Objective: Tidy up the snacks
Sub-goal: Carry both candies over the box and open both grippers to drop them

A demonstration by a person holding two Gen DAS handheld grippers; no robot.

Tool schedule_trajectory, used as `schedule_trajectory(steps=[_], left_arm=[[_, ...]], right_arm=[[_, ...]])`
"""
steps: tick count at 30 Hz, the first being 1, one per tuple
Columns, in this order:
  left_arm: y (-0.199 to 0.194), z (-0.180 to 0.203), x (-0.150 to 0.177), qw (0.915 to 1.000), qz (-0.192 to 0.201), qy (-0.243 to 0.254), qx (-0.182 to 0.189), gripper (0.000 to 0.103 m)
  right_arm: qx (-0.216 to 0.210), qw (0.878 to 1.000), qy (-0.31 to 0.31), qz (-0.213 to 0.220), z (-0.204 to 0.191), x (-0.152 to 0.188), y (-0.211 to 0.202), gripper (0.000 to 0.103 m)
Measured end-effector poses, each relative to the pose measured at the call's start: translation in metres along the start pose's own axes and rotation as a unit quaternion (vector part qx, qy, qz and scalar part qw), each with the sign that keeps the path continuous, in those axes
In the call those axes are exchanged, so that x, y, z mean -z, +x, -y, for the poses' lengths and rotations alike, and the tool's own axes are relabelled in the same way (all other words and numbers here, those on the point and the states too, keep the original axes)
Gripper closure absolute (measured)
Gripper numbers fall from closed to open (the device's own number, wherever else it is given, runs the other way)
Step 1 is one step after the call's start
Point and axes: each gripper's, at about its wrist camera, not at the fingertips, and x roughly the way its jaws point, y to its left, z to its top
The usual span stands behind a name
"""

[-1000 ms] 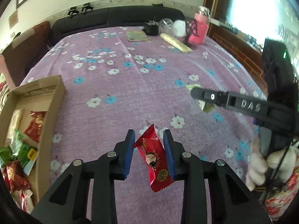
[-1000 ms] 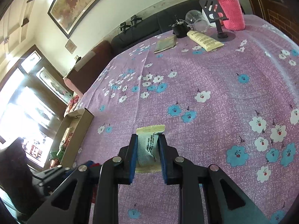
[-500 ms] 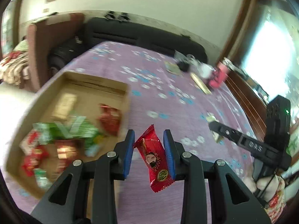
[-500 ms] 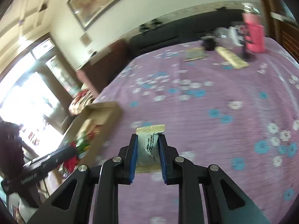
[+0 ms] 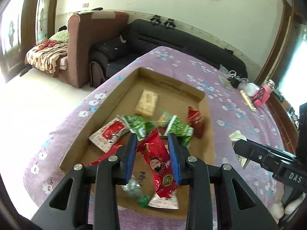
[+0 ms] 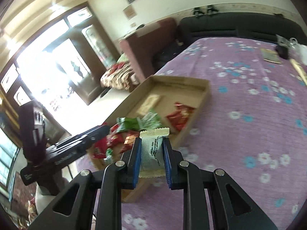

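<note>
The left gripper [image 5: 152,156] is clamped on a red packet [image 5: 159,163], its blue pads [image 5: 130,155] pressing the wrapper from both sides; the packet hangs tilted between them, its lower end reaching below the fingertips, over the near part of a shallow cardboard box [image 5: 207,134]. The right gripper [image 6: 151,158] is closed on a pale packet [image 6: 152,153] with crimped cream ends and small dark print, held upright between its own blue pads [image 6: 137,157], above the near right corner of the same box [image 6: 203,94]. In the left wrist view that gripper also shows at the right edge [image 5: 268,161], with the pale packet [image 5: 238,138] at its tip, over the cloth just beside the box. Inside the box lie loose snacks: a white-and-red packet [image 5: 109,134] at the near left, green packets [image 5: 142,126] in the middle, another red packet [image 5: 195,120] against the right wall, and a beige packet [image 5: 146,103] farther back on the bare floor. The box sits near the left edge of a table covered in purple flowered cloth [image 5: 239,118]. At the far right end of the cloth stand a pink bottle [image 5: 262,95] and a yellow tube [image 5: 248,100], among small clutter too blurred to name. Beyond the table runs a black sofa [image 5: 172,36], with a brown armchair [image 5: 86,44] to its left.
</note>
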Motion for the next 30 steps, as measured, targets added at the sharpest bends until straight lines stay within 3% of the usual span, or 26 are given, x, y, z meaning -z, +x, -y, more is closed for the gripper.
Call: schedule_trajectory(steps=[7,9,14,21,30], left_arm=[[0.012,-0.01,0.002,0.9998,-0.006,-0.003,-0.019,0.064],[0.012,-0.01,0.001,0.9997,-0.002,-0.001,-0.026,0.045],[0.008,-0.011,-0.002,0.9991,0.014,0.006,-0.039,0.029],[0.002,-0.01,-0.009,0.9991,0.026,0.007,-0.032,0.024],[-0.025,0.007,-0.018,0.9939,0.072,0.037,-0.075,0.018]], right_arm=[[0.014,0.999,-0.025,-0.045,-0.018,-0.002,0.049,0.083],[0.02,0.998,-0.024,-0.057,-0.018,-0.001,0.062,0.083],[0.03,0.997,-0.035,-0.067,-0.018,0.002,0.076,0.08],[0.022,0.998,-0.024,-0.053,-0.017,0.002,0.072,0.079],[0.036,0.999,-0.004,-0.009,-0.022,-0.001,0.046,0.07]])
